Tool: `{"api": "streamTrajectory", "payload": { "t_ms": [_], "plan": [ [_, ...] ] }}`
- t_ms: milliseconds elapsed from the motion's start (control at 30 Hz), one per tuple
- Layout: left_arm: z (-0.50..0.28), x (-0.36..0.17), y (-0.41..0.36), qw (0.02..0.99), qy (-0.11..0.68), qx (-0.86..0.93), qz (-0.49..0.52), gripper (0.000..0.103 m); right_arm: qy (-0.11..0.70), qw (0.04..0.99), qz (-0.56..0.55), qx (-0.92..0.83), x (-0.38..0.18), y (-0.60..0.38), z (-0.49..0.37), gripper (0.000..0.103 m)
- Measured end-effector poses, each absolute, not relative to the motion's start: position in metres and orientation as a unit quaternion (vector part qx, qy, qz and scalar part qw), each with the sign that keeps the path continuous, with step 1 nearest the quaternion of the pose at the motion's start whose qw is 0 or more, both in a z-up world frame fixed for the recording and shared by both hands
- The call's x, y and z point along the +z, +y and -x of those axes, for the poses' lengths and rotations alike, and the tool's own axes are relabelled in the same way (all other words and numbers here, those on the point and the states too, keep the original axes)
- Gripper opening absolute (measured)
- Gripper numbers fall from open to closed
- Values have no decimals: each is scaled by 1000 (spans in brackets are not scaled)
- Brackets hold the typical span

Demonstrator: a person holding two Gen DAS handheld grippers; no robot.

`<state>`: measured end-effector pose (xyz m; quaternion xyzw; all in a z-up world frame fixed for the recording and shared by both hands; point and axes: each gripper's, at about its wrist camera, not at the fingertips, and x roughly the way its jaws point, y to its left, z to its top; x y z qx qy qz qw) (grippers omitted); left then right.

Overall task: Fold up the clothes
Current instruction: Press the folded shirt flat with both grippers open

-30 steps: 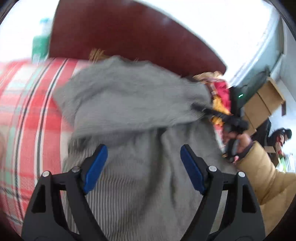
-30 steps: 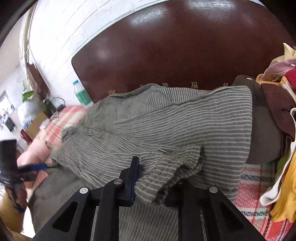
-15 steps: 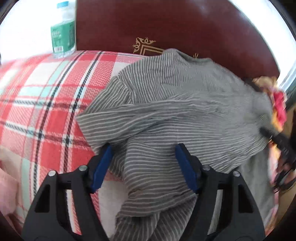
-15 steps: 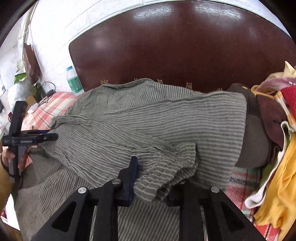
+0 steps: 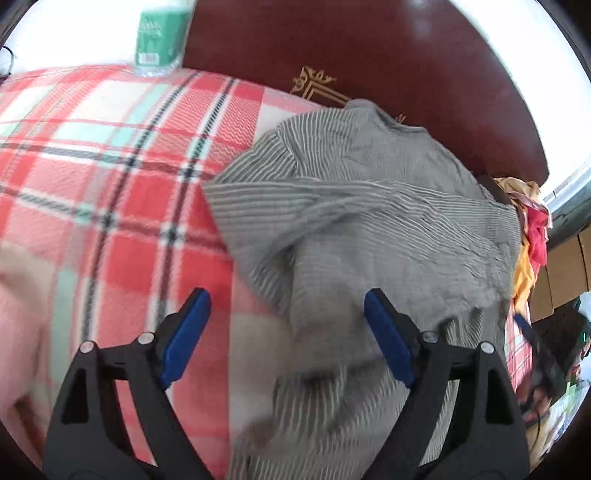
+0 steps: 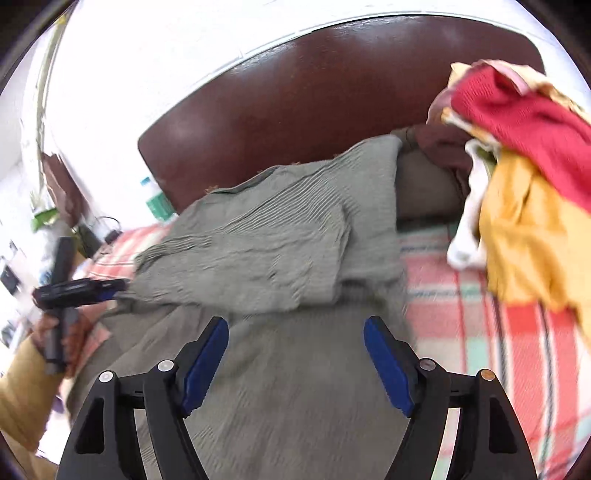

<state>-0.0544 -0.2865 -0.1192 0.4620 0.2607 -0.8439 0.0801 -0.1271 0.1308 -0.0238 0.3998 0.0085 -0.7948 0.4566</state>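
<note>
A: Left wrist view first. The left gripper (image 5: 284, 332) has just been opening its jaws and they stand wide, blue pads clear of everything; only the edge of the grey striped garment (image 5: 369, 221) lies below the gap, nothing pinched. The garment sprawls on the red plaid blanket (image 5: 110, 206), its top edge up against the dark wooden headboard (image 5: 406, 74). A green-labelled bottle (image 5: 159, 33) stands at the blanket's far corner.

B: And the cloth itself?

A: Thin, crinkled knit, fine white stripes, soft creases — one flap already lies folded over the body, slightly askew.

B: Right wrist view?

A: The right gripper (image 6: 295, 354) has just been opening too; jaws wide now, no cloth between the pads, the garment lying flat beneath. The folded flap (image 6: 266, 251) sits ahead of it. A heap of unfolded clothes (image 6: 524, 177), red and mustard, bulges close by on the right. The left gripper shows at the far left, held in a hand beside the garment's edge.

B: Risks?

A: My guess: the loose knit may slide on the fuzzy blanket and undo the fold, or the next pinch may catch two layers — dragging the flap crooked. The heap looks close enough to snag.
</note>
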Motion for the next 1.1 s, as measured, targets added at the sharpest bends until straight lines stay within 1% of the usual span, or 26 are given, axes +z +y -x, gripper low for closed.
{"api": "streamTrajectory", "payload": {
  "t_ms": [67, 100, 133, 167, 200, 267, 367, 500, 533, 600, 667, 700, 733, 833, 867, 900, 1000, 1100],
  "plan": [
    [64, -120, -290, 77, 267, -854, -441, 86, 10, 462, -402, -790, -28, 132, 114, 79],
    [68, -119, -293, 71, 269, -858, -432, 82, 13, 463, -406, -788, -29, 131, 109, 79],
    [71, -119, -296, 64, 276, -859, -427, 74, 16, 466, -411, -784, -31, 130, 105, 79],
    [75, -120, -299, 59, 280, -857, -429, 39, 19, 467, -415, -781, -33, 129, 102, 79],
    [78, -122, -301, 55, 282, -853, -436, 12, 20, 466, -417, -780, -34, 129, 99, 79],
    [83, -118, -304, 62, 273, -853, -441, 11, 21, 464, -421, -779, -37, 129, 97, 79],
    [86, -96, -306, 85, 237, -868, -427, 9, 12, 460, -426, -779, -39, 130, 100, 79],
    [93, -59, -321, 115, 205, -884, -405, 8, 7, 467, -427, -774, -36, 131, 100, 79],
    [93, -57, -323, 107, 199, -885, -408, 8, 7, 469, -425, -774, -34, 132, 99, 79],
    [97, -68, -318, 100, 174, -873, -445, 9, 8, 473, -422, -773, -33, 133, 97, 79],
    [99, -86, -309, 130, 120, -861, -477, 10, 9, 469, -426, -773, -36, 133, 97, 79],
    [98, -97, -307, 138, 105, -855, -489, 15, 10, 468, -431, -772, -38, 133, 97, 80],
    [96, -105, -307, 145, 106, -848, -499, 21, 13, 465, -435, -771, -40, 133, 97, 80],
    [82, -102, -320, 146, 168, -844, -489, 38, 20, 459, -444, -769, -43, 132, 97, 80],
    [78, -100, -325, 146, 189, -842, -483, 57, 22, 459, -445, -769, -43, 132, 97, 80],
    [71, -96, -330, 146, 213, -842, -474, 68, 22, 460, -443, -769, -42, 132, 96, 80],
    [46, -84, -333, 141, 250, -845, -452, 69, 17, 461, -437, -772, -38, 134, 96, 80],
    [22, -83, -316, 123, 260, -842, -457, 70, 9, 459, -435, -775, -36, 139, 98, 80]
  ]
}}
